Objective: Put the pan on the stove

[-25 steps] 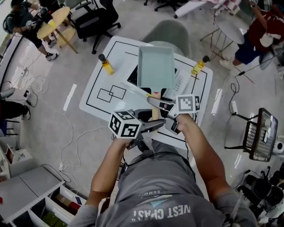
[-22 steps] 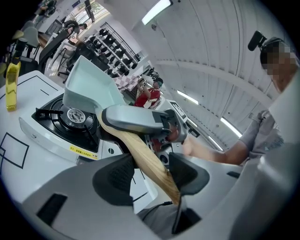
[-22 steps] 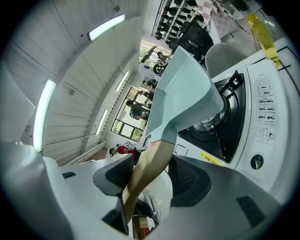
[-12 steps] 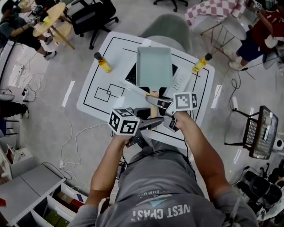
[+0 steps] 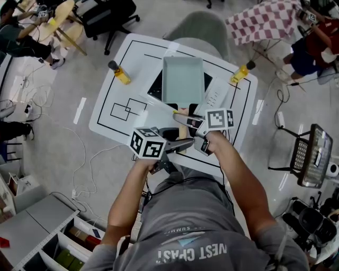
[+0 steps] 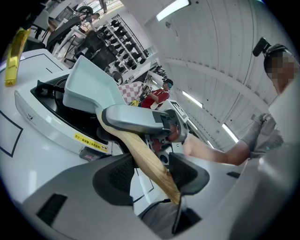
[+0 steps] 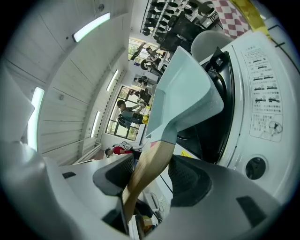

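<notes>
Pale grey floor [image 5: 47, 153], white table [image 5: 140, 66], round wooden table [image 5: 61, 16], checked cloth [image 5: 265, 24], ceiling strip lights [image 7: 91, 26]

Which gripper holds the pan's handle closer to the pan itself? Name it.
The right gripper: its jaws clamp the wooden handle right beside the pan, while the left gripper holds it nearer the free end.

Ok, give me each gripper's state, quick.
Left gripper: closed on the pan handle.
Right gripper: closed on the same pan handle.
</notes>
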`<state>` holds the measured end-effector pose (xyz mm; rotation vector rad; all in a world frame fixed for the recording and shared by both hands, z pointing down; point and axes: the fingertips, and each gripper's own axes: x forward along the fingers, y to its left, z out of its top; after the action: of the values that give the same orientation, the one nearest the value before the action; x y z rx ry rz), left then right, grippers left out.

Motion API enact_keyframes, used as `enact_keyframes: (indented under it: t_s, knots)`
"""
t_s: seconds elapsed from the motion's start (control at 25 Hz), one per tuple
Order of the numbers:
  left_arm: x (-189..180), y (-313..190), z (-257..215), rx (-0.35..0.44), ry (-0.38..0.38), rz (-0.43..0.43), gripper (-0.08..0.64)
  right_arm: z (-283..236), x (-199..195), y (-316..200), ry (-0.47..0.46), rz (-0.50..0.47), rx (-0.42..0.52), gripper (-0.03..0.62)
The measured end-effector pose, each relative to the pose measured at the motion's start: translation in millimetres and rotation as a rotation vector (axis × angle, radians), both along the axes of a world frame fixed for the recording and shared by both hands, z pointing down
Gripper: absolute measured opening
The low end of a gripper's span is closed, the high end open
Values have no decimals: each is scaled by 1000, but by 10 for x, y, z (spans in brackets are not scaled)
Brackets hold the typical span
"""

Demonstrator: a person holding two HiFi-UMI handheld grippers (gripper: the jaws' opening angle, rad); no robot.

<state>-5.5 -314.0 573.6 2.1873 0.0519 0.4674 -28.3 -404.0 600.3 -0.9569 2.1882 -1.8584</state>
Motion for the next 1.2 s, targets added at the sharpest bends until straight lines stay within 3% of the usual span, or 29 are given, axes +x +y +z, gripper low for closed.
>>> enact_keyframes:
  t_s: [0.56,1.2]
  knots:
    - [46,-48,110,-20,24,-18,224,118,46,-44,-19,7,-4,242]
    - [10,31,194,-67,47,-56,208,178,6,83,62,-19,-59,280]
